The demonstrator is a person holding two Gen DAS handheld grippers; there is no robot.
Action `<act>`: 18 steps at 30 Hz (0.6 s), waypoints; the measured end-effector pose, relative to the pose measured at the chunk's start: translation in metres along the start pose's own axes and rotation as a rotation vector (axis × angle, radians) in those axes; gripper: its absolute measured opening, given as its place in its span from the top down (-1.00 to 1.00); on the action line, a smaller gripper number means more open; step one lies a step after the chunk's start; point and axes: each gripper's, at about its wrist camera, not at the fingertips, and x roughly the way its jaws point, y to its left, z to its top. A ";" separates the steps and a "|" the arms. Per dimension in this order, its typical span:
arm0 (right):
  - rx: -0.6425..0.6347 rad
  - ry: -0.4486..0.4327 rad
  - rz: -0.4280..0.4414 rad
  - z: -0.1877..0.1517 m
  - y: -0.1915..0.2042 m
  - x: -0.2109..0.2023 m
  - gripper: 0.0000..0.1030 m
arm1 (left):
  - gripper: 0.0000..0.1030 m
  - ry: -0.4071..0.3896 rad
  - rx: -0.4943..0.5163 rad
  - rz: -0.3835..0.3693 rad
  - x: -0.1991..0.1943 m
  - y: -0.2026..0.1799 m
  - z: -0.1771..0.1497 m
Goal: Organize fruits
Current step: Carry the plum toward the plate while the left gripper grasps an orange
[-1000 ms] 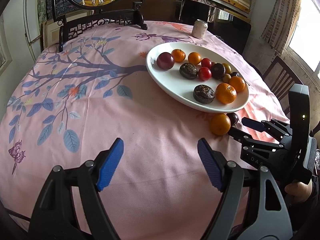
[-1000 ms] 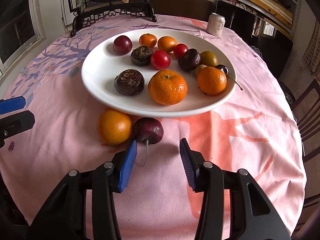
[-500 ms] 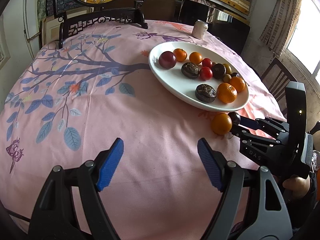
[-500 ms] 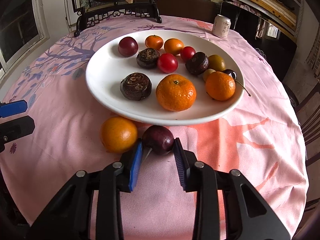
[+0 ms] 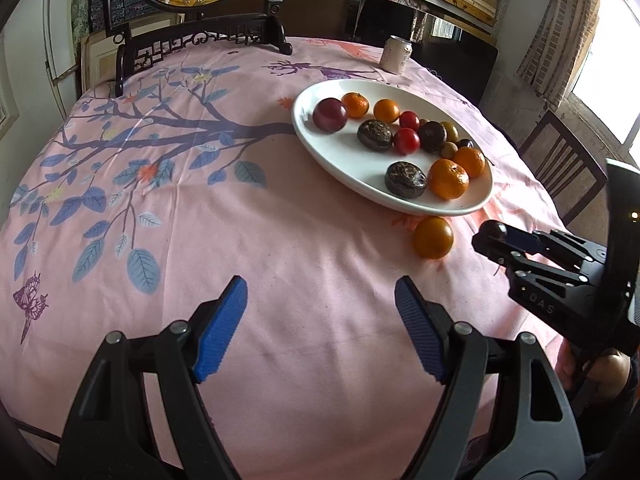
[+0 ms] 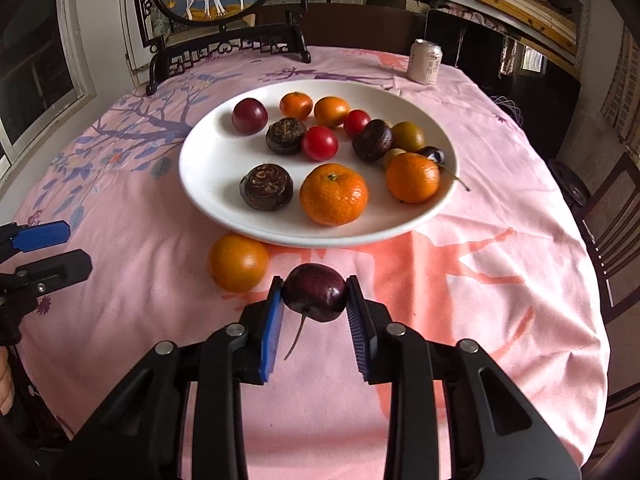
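My right gripper is shut on a dark red cherry with its stem hanging down, held a little above the cloth in front of the white plate. It also shows in the left wrist view. One orange lies on the cloth just left of the cherry, against the plate's near rim; it also shows in the left wrist view. The plate holds several oranges, red tomatoes, dark fruits and a plum. My left gripper is open and empty over bare cloth, well left of the plate.
A pink tablecloth with a tree print covers the round table. A drink can stands at the far edge behind the plate. A dark carved screen stand sits at the back. A wooden chair is at the right.
My right gripper moved forward around the cherry, closed on it and lifted it off the cloth, away from the orange. The left gripper stayed open in about the same place.
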 end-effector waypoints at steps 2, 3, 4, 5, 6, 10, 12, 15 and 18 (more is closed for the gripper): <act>0.029 -0.025 -0.004 -0.009 -0.011 -0.015 0.39 | -0.52 0.020 0.026 -0.014 0.006 -0.014 0.001; 0.047 -0.033 0.000 -0.014 -0.017 -0.021 0.39 | -0.52 0.032 0.041 -0.022 0.010 -0.022 0.001; 0.065 -0.040 0.007 -0.018 -0.022 -0.025 0.39 | -0.52 0.047 0.056 -0.028 0.015 -0.032 0.003; 0.081 -0.048 0.017 -0.024 -0.028 -0.029 0.39 | -0.52 0.062 0.070 -0.029 0.021 -0.041 0.004; 0.092 -0.055 0.027 -0.028 -0.031 -0.032 0.39 | -0.52 0.076 0.083 -0.027 0.027 -0.051 0.006; 0.125 -0.073 0.060 -0.043 -0.046 -0.040 0.39 | -0.52 0.115 0.118 0.008 0.053 -0.082 0.014; 0.139 -0.081 0.065 -0.048 -0.055 -0.043 0.39 | -0.52 0.126 0.126 0.032 0.066 -0.092 0.019; 0.177 -0.097 0.070 -0.055 -0.072 -0.048 0.39 | -0.52 0.149 0.116 0.054 0.083 -0.101 0.024; 0.200 -0.109 0.073 -0.060 -0.084 -0.051 0.39 | -0.44 0.144 0.101 0.092 0.092 -0.104 0.026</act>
